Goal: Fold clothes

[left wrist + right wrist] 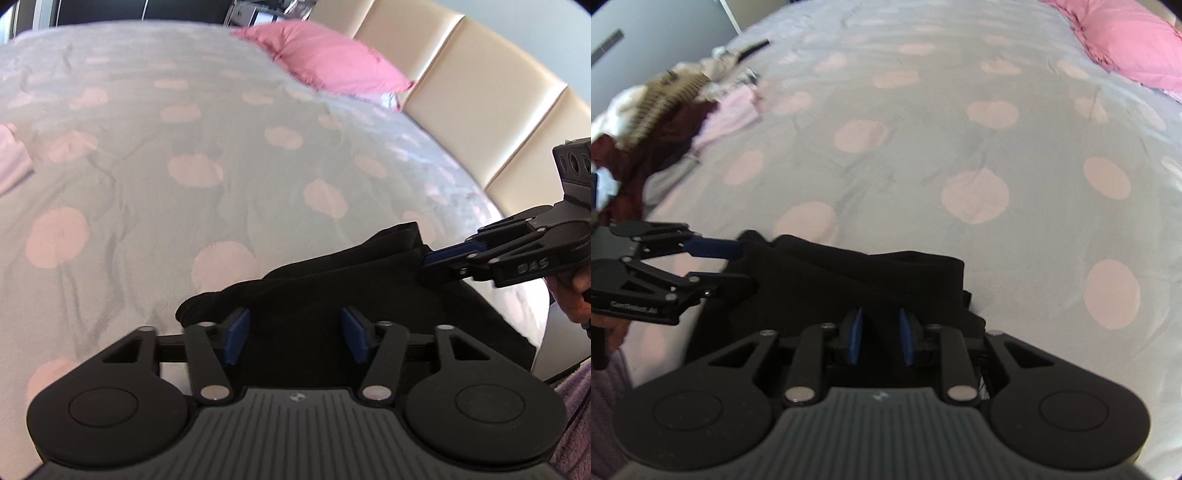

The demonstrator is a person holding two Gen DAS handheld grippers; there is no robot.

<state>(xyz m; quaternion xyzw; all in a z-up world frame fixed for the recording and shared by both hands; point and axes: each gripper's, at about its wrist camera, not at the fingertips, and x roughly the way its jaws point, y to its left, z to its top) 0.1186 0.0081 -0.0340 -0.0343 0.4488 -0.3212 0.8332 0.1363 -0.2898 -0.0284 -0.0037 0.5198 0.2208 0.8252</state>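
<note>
A black garment (314, 284) lies bunched in folds on the near edge of the bed; in the right wrist view the black garment (849, 273) fills the lower middle. My left gripper (295, 336) is open, its blue pads wide apart over the cloth's near edge. From the right wrist view, the left gripper (735, 266) straddles the garment's left end. My right gripper (881, 339) has its pads drawn close together with black cloth between them. Seen from the left, the right gripper (430, 267) pinches the garment's right end.
The bed carries a grey cover with pink dots (184, 147). A pink pillow (332, 59) lies by the cream padded headboard (480, 92). A heap of mixed clothes (657, 110) sits at the far left of the bed. A hand (576, 291) holds the right gripper.
</note>
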